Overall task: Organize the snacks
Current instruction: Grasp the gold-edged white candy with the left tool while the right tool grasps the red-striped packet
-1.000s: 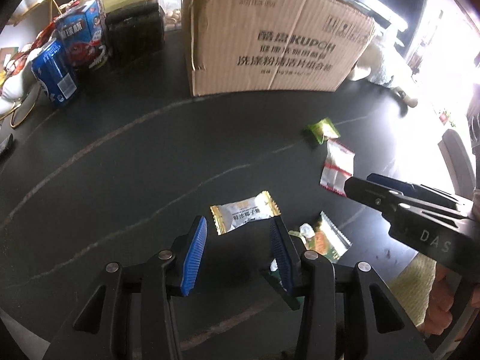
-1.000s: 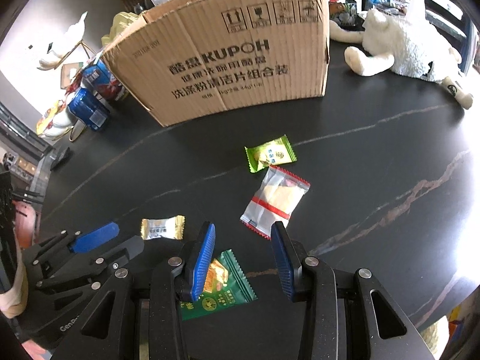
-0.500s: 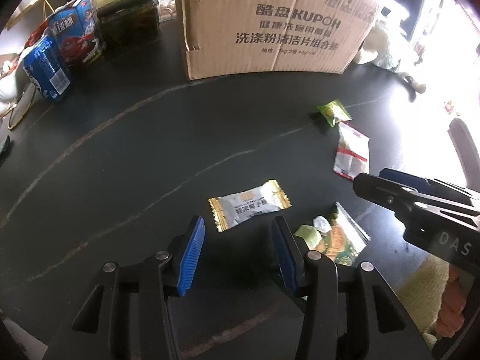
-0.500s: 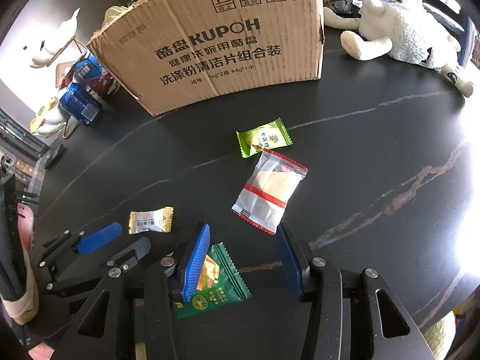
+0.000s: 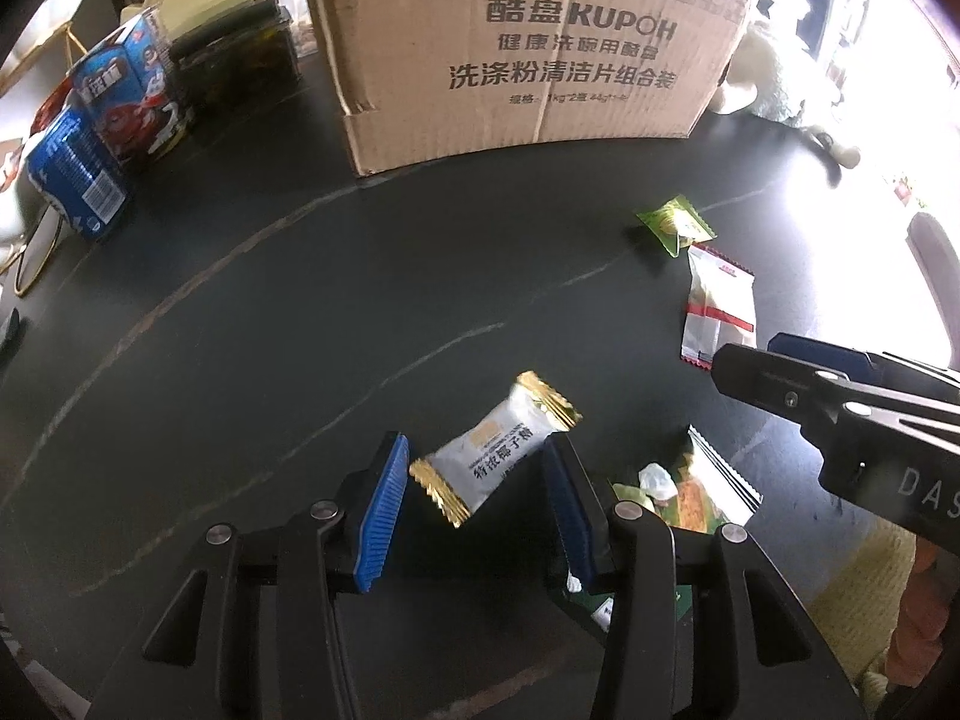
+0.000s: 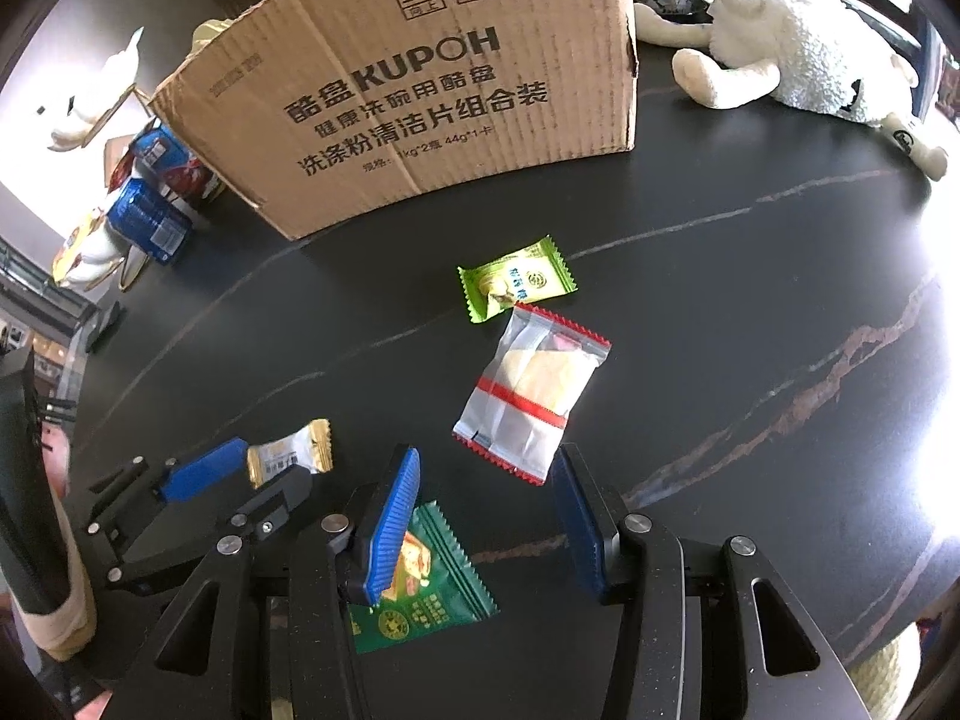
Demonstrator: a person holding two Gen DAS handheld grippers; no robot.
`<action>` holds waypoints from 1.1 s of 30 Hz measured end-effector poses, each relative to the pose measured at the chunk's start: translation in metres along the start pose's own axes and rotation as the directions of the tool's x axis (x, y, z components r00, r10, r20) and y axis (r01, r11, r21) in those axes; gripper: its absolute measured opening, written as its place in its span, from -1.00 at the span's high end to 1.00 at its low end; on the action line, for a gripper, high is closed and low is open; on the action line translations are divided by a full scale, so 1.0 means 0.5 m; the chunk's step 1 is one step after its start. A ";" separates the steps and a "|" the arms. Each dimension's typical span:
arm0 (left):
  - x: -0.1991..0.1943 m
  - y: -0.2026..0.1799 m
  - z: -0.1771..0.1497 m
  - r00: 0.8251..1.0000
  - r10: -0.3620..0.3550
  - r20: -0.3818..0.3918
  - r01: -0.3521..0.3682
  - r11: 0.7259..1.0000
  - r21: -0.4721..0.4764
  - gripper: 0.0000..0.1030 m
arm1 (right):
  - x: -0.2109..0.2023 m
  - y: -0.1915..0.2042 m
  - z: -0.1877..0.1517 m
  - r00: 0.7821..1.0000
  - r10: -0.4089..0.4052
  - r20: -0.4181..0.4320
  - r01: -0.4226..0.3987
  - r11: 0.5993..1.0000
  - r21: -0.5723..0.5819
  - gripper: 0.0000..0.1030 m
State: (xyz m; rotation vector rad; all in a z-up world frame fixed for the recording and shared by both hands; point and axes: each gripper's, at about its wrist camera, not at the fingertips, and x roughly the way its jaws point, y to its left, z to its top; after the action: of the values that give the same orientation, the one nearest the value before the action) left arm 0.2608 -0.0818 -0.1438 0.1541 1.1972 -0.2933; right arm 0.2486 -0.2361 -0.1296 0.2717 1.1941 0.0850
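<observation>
The left gripper (image 5: 474, 489) is held low over the black table (image 5: 252, 324), its blue pads spread, and the white-and-gold candy (image 5: 495, 450) is seen lying slantwise in the gap between them. One gold crimped end sits just beside the left pad (image 5: 384, 510); whether it touches cannot be told. No pinch is made: the candy rests flat on the table.

The right gripper (image 6: 486, 516) is parted too, and its jaws have just been opening. Nothing is clamped. The clear packet with the red stripe (image 6: 531, 387) is seen just ahead of the fingertips, its lower corner reaching into the gap near the right pad (image 6: 576, 522), and the dark green packet (image 6: 420, 582) is half covered by the left pad (image 6: 393, 531), lying on the table beneath it.

A light green packet (image 6: 516, 285) is found just beyond the clear one, their edges touching or nearly so. Behind all of it stands the cardboard box (image 6: 414, 96), printed KUPOH. To its left, blue snack boxes (image 5: 96, 138) are clustered at the table's edge; to its right, a white plush toy (image 6: 798, 54) is laid on its side.
</observation>
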 end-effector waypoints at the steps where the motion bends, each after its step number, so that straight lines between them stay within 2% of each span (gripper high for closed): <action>1: 0.002 -0.001 0.001 1.000 0.000 0.000 0.000 1.000 0.002 0.11 | 0.000 0.000 0.001 1.000 0.000 0.001 0.000 1.000 0.003 0.08; 5: 0.005 -0.006 0.005 1.000 0.000 0.005 0.000 1.000 0.002 0.19 | 0.001 0.001 0.007 1.000 -0.001 0.009 0.000 1.000 0.010 0.08; 7: 0.005 -0.006 0.008 1.000 -0.008 0.007 0.008 1.000 -0.002 0.33 | 0.002 0.001 0.010 1.000 -0.004 0.013 0.003 1.000 0.012 0.08; 11: 0.004 -0.009 0.017 0.999 -0.029 0.015 0.029 1.000 -0.004 0.45 | 0.006 -0.008 0.019 1.000 -0.009 0.018 0.008 0.999 0.040 0.08; 18: -0.014 -0.011 0.034 0.997 -0.048 0.058 0.049 0.999 -0.016 0.79 | 0.017 -0.017 0.029 1.000 -0.020 0.017 0.019 0.997 0.072 0.08; 24: -0.016 0.019 0.040 0.994 -0.087 0.068 0.090 0.995 -0.043 0.81 | 0.024 -0.020 0.033 0.998 -0.057 0.013 0.056 0.996 0.076 0.08; 33: -0.016 0.037 0.042 0.990 -0.110 0.091 0.117 0.991 -0.069 0.84 | 0.029 -0.015 0.038 0.998 -0.060 0.016 0.059 0.995 0.075 0.08</action>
State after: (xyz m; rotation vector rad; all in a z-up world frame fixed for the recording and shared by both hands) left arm 0.2824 -0.0687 -0.1297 0.0079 1.1301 -0.3513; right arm 0.2706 -0.2436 -0.1381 0.3019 1.1882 -0.0142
